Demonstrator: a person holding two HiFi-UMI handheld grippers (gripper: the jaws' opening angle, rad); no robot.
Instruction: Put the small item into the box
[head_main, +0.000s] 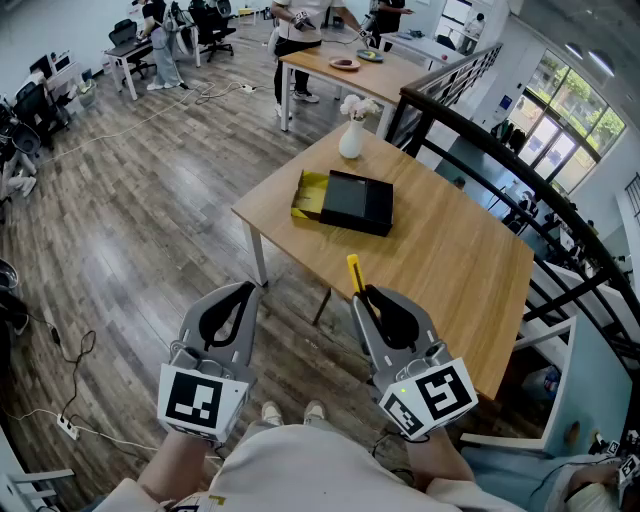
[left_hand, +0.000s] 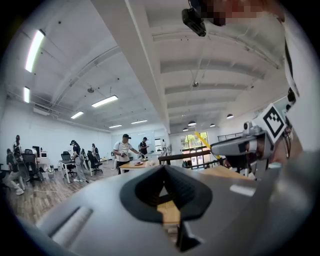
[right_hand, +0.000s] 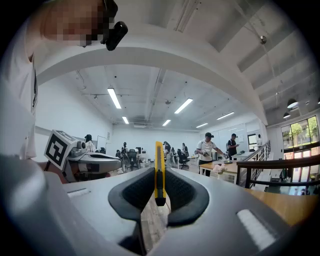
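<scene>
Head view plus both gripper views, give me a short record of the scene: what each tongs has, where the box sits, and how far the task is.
Right tongs: shut on a yellow utility knife, which stands upright between the pads
Left tongs: shut, nothing between them
Box: black, lying on the table, yellow inner tray showing at one end
Table: wooden, also holds a white flower vase
Knife and box: apart; in the head view the knife is by the table's near edge
Task state: knife not yet in the box
</scene>
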